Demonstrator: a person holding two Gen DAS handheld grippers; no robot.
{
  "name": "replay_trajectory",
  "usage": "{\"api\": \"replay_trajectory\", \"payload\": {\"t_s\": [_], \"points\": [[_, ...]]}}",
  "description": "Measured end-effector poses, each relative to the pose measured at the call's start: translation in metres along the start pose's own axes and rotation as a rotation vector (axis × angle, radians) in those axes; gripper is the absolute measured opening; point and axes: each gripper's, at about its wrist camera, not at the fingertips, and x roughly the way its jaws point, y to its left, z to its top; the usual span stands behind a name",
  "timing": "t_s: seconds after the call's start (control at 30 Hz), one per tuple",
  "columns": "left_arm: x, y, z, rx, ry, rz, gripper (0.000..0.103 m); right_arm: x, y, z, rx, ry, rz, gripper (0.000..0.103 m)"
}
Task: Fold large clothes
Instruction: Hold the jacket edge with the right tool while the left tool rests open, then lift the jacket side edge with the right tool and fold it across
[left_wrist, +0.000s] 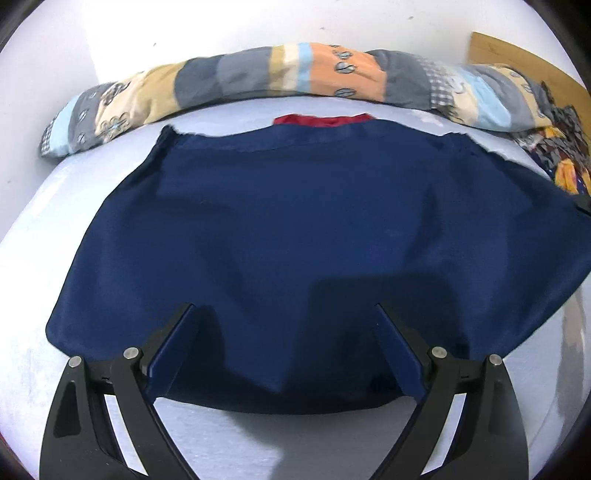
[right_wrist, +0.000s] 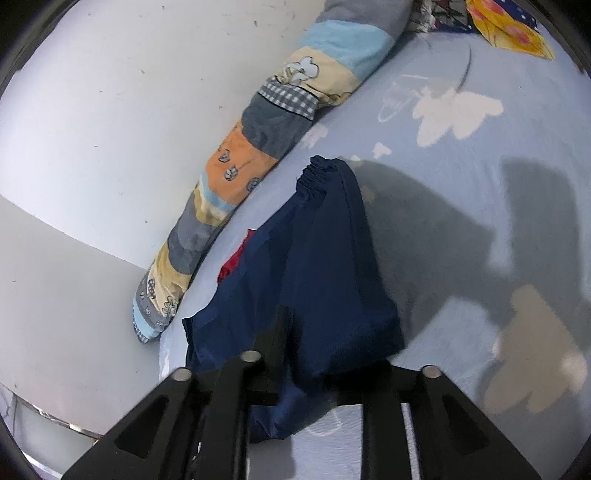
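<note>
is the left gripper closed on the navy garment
No, the left gripper is wide open above the navy garment, gripping nothing.

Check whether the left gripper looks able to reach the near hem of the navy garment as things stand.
Probably yes. The left gripper is open, its fingers spread above the navy garment at the near hem, with nothing lying between them and the cloth on the bed sheet.

Left wrist cam sits low and close, facing the wall at 12 o'clock; right wrist cam hangs higher, tilted toward 11; both catch the navy garment (left_wrist: 295, 240) and patchwork bolster (right_wrist: 229, 177).
</note>
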Motion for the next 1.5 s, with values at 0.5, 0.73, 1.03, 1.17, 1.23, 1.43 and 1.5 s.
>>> {"api": "replay_trajectory", "payload": {"t_s": [0.5, 0.73, 1.03, 1.17, 1.23, 1.43, 1.5], "points": [[0.029, -0.009, 0.012, -0.013, -0.001, 0.024, 0.096, 0.077, -0.071, 0.003, 0.258, 0.046, 0.121, 0.019], [0.011, 0.000, 0.017, -0.072, -0.032, 0.005, 0.093, 0.046, -0.012, 0.007, 0.063, -0.032, 0.070, 0.012], [-0.054, 0.095, 0.030, -0.173, -0.096, 0.032, 0.093, 0.016, 0.100, -0.014, -0.240, -0.108, -0.038, 0.012], [-0.061, 0.160, 0.021, -0.289, -0.088, 0.065, 0.093, 0.030, 0.153, -0.027, -0.310, -0.121, -0.097, 0.012], [-0.065, 0.190, 0.016, -0.360, -0.086, 0.069, 0.093, 0.041, 0.186, -0.043, -0.363, -0.131, -0.122, 0.012], [-0.080, 0.256, 0.004, -0.448, -0.092, 0.144, 0.093, 0.128, 0.281, -0.159, -0.608, -0.111, -0.202, 0.013], [-0.083, 0.282, 0.001, -0.497, -0.094, 0.165, 0.093, 0.163, 0.293, -0.198, -0.699, -0.098, -0.227, 0.013]]}}
